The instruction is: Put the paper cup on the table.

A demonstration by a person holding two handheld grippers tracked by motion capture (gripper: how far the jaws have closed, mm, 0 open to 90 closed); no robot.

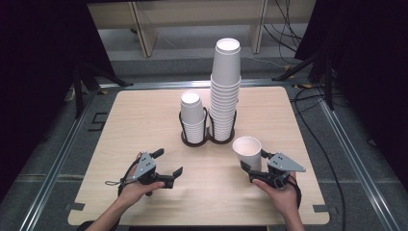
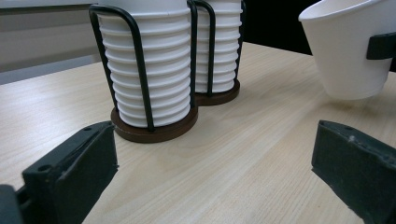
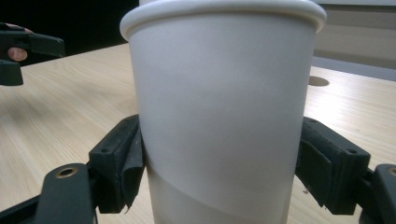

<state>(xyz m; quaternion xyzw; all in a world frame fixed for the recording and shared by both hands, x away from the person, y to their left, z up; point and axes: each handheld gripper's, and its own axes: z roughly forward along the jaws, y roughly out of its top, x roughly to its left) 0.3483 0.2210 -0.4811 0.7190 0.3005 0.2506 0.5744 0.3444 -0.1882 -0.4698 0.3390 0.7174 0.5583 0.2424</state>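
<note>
Right gripper has its jaws clamped on a single paper cup, held tilted near the worktop front edge. Left gripper hovers with jaws wide apart, holding nothing. Beyond stands the wire holder with two cup stacks. Risk: squeezing could crush the thin cup wall; bumping the tall stack would topple it.

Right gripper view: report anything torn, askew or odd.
The black pad lining the right gripper's left-hand jaw looks ragged, its lower edge peeling off where it presses the paper cup. In the high view the cup leans rather than standing upright. Nothing is spilled.
</note>
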